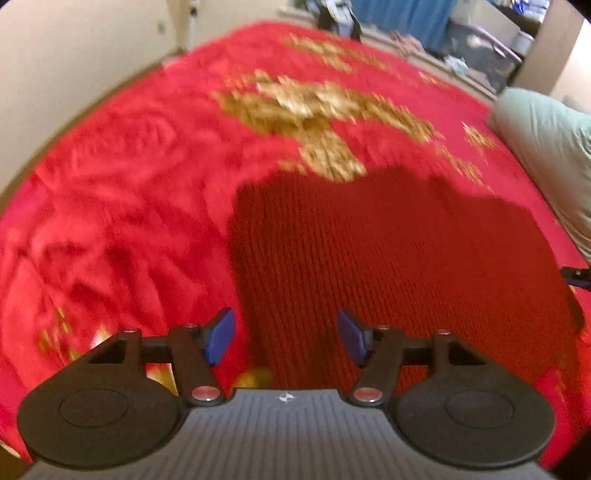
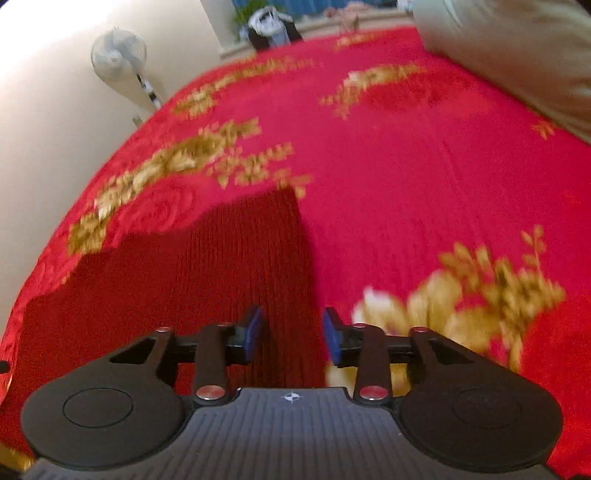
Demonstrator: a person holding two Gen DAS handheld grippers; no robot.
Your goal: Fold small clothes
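A dark red knitted garment (image 1: 388, 251) lies flat on the bright red blanket (image 1: 122, 206) with gold flower patterns. My left gripper (image 1: 286, 338) is open, its blue pads apart over the garment's near left edge. In the right wrist view the same garment (image 2: 207, 266) fills the lower left, and my right gripper (image 2: 291, 338) is open over its near right edge. Neither gripper holds cloth. The tip of the right gripper (image 1: 576, 275) peeks in at the right border of the left wrist view.
A pale green pillow (image 1: 546, 147) lies at the bed's right side, also seen in the right wrist view (image 2: 517, 48). A white standing fan (image 2: 118, 55) stands by the wall at left. Furniture and clutter (image 1: 461, 33) lie beyond the bed's far end.
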